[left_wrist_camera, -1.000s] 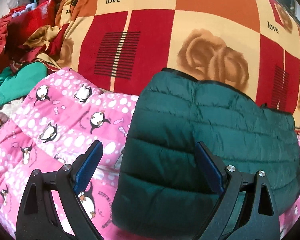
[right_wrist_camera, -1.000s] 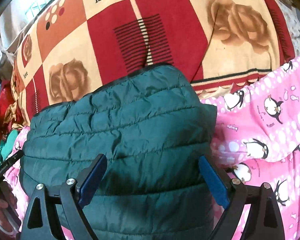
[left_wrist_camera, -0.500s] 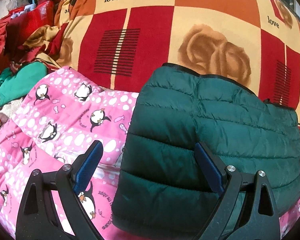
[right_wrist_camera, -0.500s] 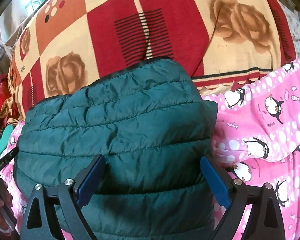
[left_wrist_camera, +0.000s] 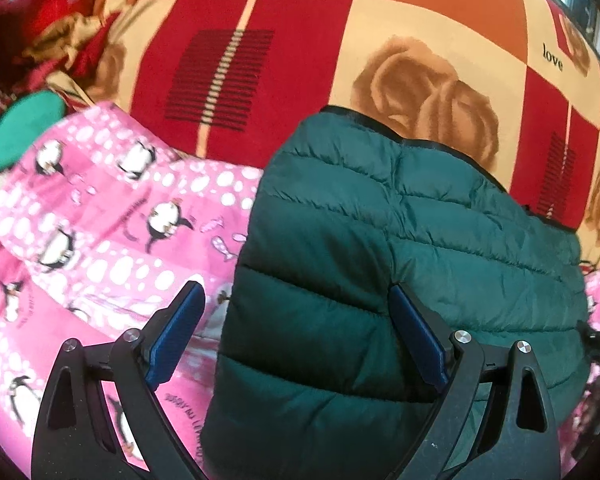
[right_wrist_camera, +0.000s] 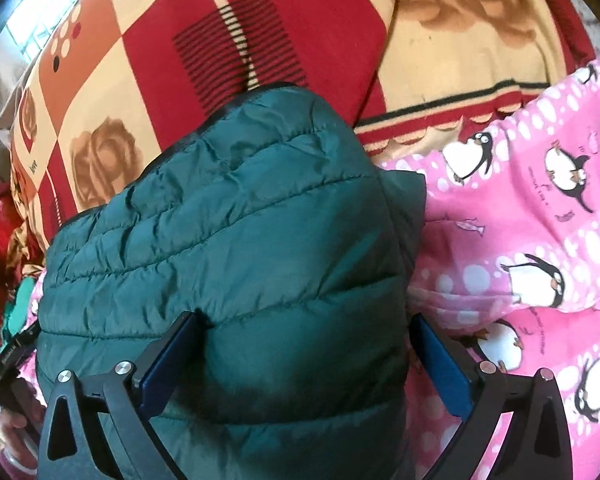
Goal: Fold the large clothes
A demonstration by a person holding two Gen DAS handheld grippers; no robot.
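A dark green quilted jacket (left_wrist_camera: 440, 232) (right_wrist_camera: 228, 240) lies folded into a thick block on a pink penguin blanket (left_wrist_camera: 100, 220) (right_wrist_camera: 520, 220). My left gripper (left_wrist_camera: 296, 288) is open over the jacket's left edge: one blue pad hangs above the blanket, and the other dents the quilting. At the jacket's right end, the jaws of my right gripper (right_wrist_camera: 305, 319) are opening wide. The padded end bulges up between them without being clamped. A hand (right_wrist_camera: 16, 420) with the left gripper's body shows at the lower left of the right wrist view.
A red, orange and cream rose-print bedspread (left_wrist_camera: 300, 40) (right_wrist_camera: 180, 60) stretches behind the jacket. A heap of red and tan clothes (left_wrist_camera: 48, 12) and a teal cloth (left_wrist_camera: 16, 128) lie at the far left.
Both grippers have sunk closer onto the jacket, which now fills more of each view. The right jaws have spread a little wider. The jacket itself has barely shifted.
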